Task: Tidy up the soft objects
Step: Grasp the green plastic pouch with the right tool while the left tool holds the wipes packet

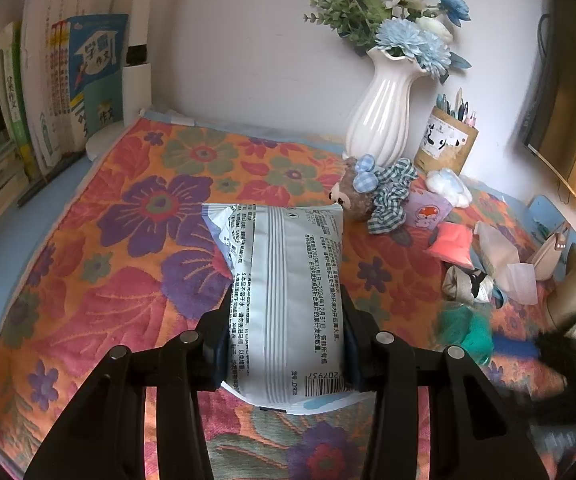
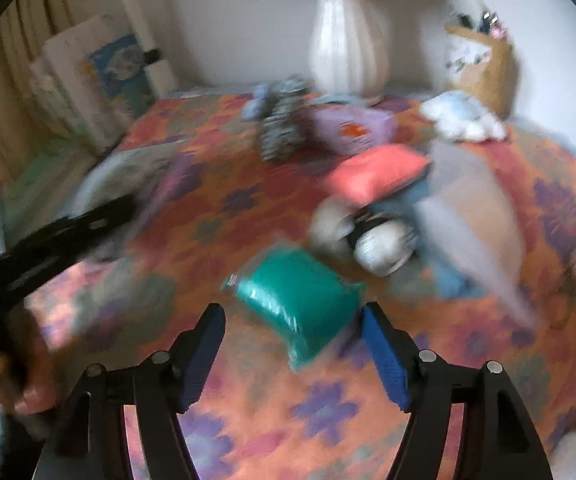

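On the left of the desk I noted a row of books (image 1: 67, 92) against the wall, clear of the work. My left gripper (image 1: 288, 344) had its jaws clamped on a white printed soft pack (image 1: 288, 280), held over the middle of the floral cloth (image 1: 127, 240). To its right, my right gripper (image 2: 294, 344) stood with jaws apart just short of a teal pouch (image 2: 296, 300); the pouch lay on the cloth, partly between the fingertips, and the blurred view left contact unclear. Further right lay a pink pouch (image 2: 376, 176) and other soft items, untidied. I judged the sorting to be underway, with most items outstanding. The next move called for advancing the right jaws around the teal pouch and closing gently.
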`<state>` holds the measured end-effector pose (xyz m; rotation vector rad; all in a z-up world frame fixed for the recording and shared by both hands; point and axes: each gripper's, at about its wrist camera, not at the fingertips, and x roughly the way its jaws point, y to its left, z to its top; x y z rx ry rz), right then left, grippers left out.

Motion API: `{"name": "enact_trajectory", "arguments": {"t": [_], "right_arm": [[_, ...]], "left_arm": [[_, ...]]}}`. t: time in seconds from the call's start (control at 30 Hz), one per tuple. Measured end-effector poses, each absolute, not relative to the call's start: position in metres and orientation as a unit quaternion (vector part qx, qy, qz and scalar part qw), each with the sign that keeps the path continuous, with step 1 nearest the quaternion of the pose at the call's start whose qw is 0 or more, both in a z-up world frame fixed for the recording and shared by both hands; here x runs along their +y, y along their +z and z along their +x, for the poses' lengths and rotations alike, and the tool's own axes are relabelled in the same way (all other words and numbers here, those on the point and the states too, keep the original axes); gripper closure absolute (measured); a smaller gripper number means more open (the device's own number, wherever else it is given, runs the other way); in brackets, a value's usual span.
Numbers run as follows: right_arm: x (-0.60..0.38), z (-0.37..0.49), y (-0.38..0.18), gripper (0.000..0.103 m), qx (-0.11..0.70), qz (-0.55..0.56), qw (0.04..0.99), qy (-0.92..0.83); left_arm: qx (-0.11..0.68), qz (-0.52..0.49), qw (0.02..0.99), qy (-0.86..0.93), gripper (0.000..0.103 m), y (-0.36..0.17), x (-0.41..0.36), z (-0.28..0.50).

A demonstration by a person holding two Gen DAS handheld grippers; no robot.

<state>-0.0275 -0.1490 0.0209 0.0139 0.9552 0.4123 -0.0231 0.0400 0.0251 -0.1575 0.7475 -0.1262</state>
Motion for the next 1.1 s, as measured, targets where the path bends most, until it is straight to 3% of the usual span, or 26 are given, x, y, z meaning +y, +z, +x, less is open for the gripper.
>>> {"name": "enact_trajectory", "arguments": {"t": [0.17, 0.47, 0.5, 0.57, 0.67, 1.1], "right_arm": [[-0.144, -0.052, 0.022, 0.034, 0.457, 0.014, 0.862, 0.219], [-0.131, -0.014, 0.019, 0.034, 0.447, -0.021, 0.872, 0.196], [-0.126, -0.015, 0.019, 0.036, 0.444, -0.030, 0.872, 0.201], [-0.115, -0.023, 0.018, 0.060, 0.434, -0.058, 0.874, 0.210], [-0.107, -0.033, 0.019, 0.081, 0.424, -0.080, 0.876, 0.218], [-0.154, -0.095, 0.025, 0.083, 0.416, -0.003, 0.880, 0.229]], "left_arm": [[0.364, -0.073, 0.926, -0.065, 0.062, 0.025, 0.041, -0.023], [0.364, -0.080, 0.926, -0.067, 0.062, 0.025, 0.043, -0.023], [0.364, -0.080, 0.926, -0.067, 0.062, 0.025, 0.043, -0.023], [0.365, -0.080, 0.925, -0.068, 0.062, 0.025, 0.043, -0.022], [0.364, -0.077, 0.926, -0.065, 0.062, 0.025, 0.042, -0.023], [0.364, -0.077, 0.920, -0.122, 0.062, 0.037, 0.010, -0.076]]}}
